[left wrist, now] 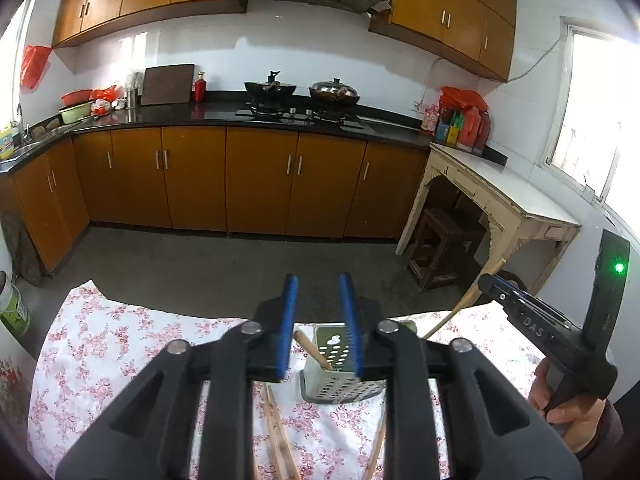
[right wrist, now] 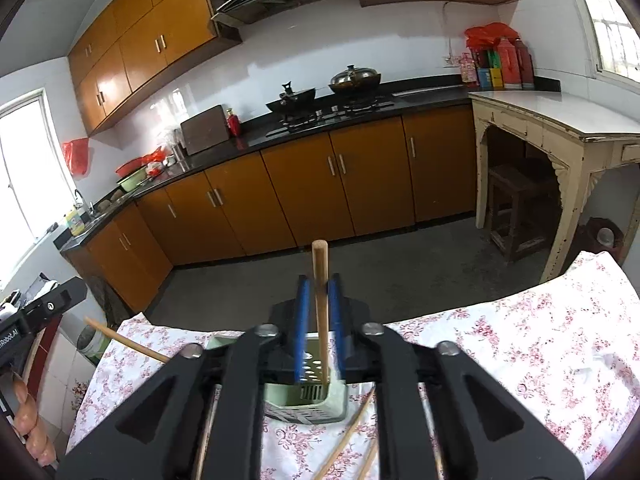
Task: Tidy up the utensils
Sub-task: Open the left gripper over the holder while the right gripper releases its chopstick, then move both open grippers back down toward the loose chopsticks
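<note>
My left tongs (left wrist: pixel 318 328) and right tongs (right wrist: pixel 319 334) are matte black plastic with blue ribbed pads, silver round screws, and triangular cutouts.

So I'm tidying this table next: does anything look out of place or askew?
Yes. Several loose chopsticks lie scattered at angles on the floral tablecloth beside the green holder, not in it. One chopstick inside leans steeply. The right claw grips another chopstick over the holder.

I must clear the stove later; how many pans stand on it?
2. A black wok sits on the left of the stove, a lidded pan on its right. None seems hidden.
</note>
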### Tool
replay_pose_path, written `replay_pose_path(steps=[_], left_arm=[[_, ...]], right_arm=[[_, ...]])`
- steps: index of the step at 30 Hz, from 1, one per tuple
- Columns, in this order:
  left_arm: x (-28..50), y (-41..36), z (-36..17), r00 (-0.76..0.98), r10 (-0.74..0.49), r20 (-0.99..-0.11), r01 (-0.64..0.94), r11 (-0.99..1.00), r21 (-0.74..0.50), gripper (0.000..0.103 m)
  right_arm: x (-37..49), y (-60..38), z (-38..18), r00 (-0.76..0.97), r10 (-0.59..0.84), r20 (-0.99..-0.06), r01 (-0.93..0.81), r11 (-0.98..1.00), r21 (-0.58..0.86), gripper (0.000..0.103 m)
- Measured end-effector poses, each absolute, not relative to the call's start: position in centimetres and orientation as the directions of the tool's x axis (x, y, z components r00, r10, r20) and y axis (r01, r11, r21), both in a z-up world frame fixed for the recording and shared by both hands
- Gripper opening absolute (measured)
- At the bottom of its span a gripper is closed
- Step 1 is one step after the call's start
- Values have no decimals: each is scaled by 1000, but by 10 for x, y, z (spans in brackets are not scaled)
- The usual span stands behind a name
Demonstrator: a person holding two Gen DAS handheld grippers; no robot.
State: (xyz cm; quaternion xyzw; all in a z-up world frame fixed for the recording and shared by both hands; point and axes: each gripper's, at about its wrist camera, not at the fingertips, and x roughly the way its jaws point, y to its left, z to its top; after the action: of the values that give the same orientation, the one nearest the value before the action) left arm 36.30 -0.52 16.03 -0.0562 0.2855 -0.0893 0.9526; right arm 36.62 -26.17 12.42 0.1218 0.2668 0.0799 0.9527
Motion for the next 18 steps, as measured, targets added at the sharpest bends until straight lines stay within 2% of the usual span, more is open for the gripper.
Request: replay_pose_path(steps=[2, 10, 18], left_arm=[[362, -1, 162, 824, -197, -531, 130, 978, -162, 27], [342, 14, 171, 842, -170, -512, 98, 981, -165, 31], [299, 38, 169, 860, -120, -496, 48, 987, -156, 34]], right_arm=[[362, -264, 128, 859, 198, -472, -74, 960, 269, 43], [339, -278, 143, 890, 161, -426, -54, 966, 253, 47], [299, -308, 137, 901, 99, -421, -1, 974, 228, 47]])
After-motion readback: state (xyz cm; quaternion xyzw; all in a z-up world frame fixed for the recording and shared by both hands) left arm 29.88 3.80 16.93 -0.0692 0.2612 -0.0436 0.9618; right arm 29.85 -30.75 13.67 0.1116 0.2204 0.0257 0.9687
